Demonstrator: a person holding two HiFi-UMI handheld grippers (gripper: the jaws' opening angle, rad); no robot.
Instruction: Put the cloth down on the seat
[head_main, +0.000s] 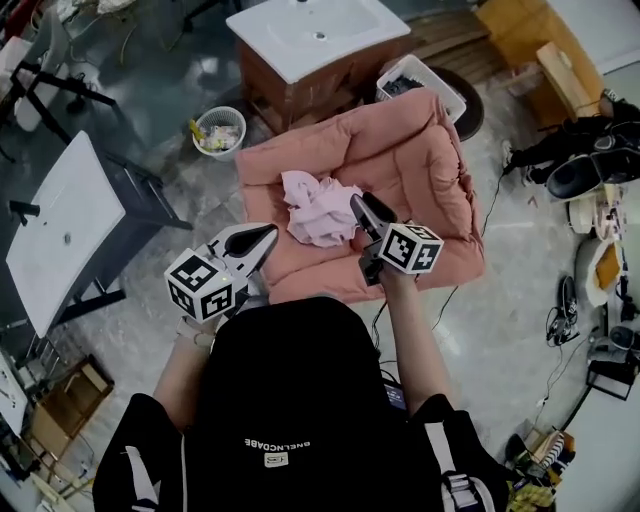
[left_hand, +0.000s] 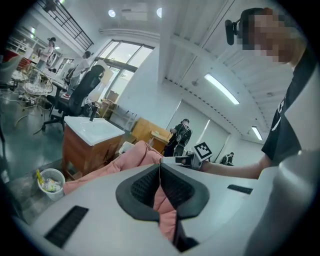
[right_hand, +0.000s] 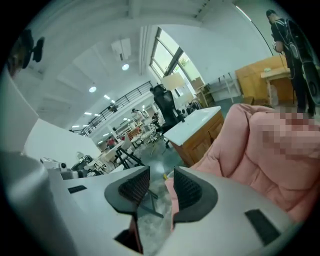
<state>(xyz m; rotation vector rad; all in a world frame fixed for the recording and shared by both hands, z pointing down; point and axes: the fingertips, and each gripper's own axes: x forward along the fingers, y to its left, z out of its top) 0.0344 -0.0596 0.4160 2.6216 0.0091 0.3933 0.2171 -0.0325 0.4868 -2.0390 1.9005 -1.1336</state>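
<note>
A crumpled pale pink cloth (head_main: 316, 209) lies loose on the salmon-pink padded seat (head_main: 425, 170), near its front left. My right gripper (head_main: 359, 202) hovers just right of the cloth, open, with nothing between its jaws. My left gripper (head_main: 270, 232) hangs off the seat's front left corner, shut and empty, a short way from the cloth. In the left gripper view the jaws (left_hand: 160, 168) meet, with the seat (left_hand: 134, 155) behind them. The right gripper view shows a gap between the pads (right_hand: 161, 181) and the seat's padded back (right_hand: 260, 145) at right.
A wooden cabinet with a white sink top (head_main: 315, 40) stands behind the seat. A small waste basket (head_main: 220, 130) is at its left, a white crate (head_main: 420, 80) at its right. A white table (head_main: 60, 230) stands far left; shoes and cables (head_main: 590, 170) litter the right floor.
</note>
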